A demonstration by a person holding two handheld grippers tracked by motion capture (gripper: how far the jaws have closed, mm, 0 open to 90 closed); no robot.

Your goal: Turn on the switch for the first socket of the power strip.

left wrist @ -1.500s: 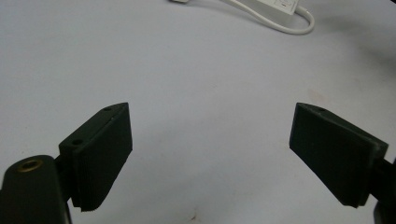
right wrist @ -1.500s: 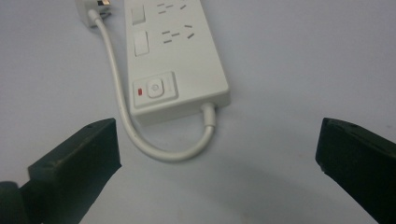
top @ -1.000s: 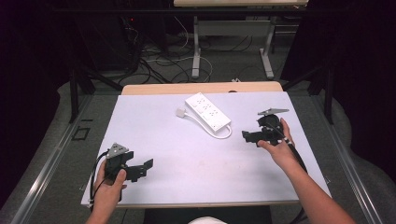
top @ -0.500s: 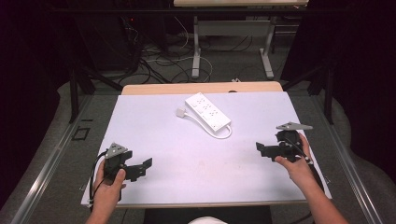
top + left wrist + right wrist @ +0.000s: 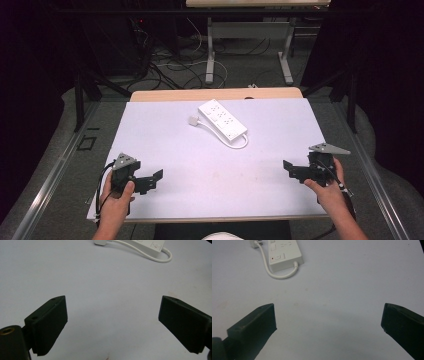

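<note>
A white counter [image 5: 170, 150] fills the middle of the scene, with a strip of bare wood [image 5: 165, 95] showing along its far edge. Beyond it, on the grey floor [image 5: 240, 75], black and white cables [image 5: 170, 62] lie tangled to the left of two light table legs [image 5: 210, 55]. A second light tabletop [image 5: 255, 3] sits at the far edge. A metal rail [image 5: 55, 175] runs along the floor on the left.

No lettering can be read anywhere (the power strip [image 5: 222, 119] shows only blurred marks).
</note>
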